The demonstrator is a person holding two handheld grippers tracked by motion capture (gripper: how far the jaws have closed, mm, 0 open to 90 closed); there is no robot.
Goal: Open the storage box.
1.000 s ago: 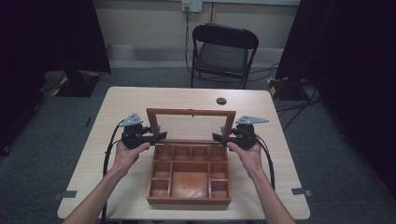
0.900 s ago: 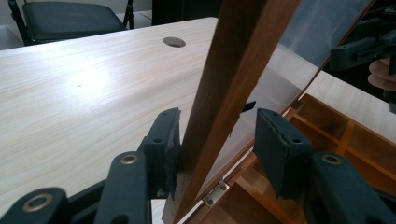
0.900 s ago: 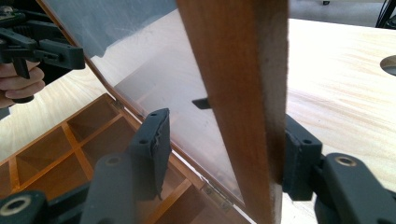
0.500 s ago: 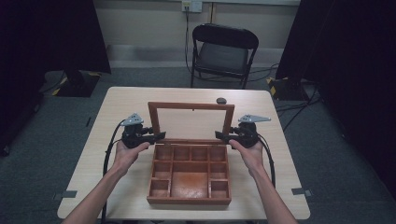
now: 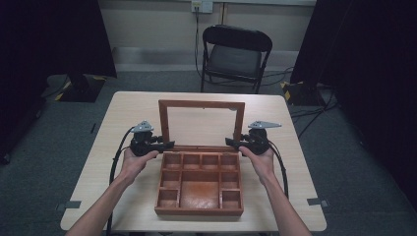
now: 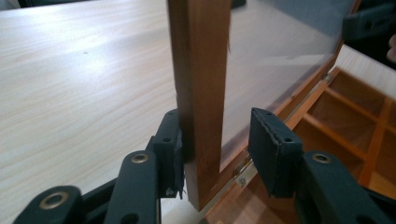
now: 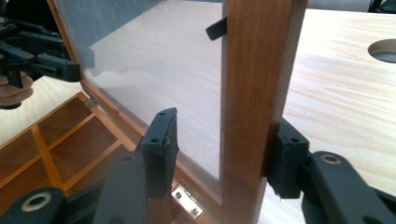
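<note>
Mid-frame, the left gripper (image 5: 169,144) and right gripper (image 5: 229,142) straddle the upright lid (image 5: 201,104) of the box (image 5: 199,211). Neither is clenched, with one pad each touching. The right gripper's jaws have just been narrowing.

A black folding chair (image 5: 233,54) stands on the grey carpet (image 5: 59,132) beyond the far edge of the light wooden desk (image 5: 123,128). A cable hole (image 7: 385,50) is cut into the desk's far part. A wall socket (image 5: 202,5) sits above the chair, with a cord hanging down, and dark curtains (image 5: 373,64) flank both sides.
</note>
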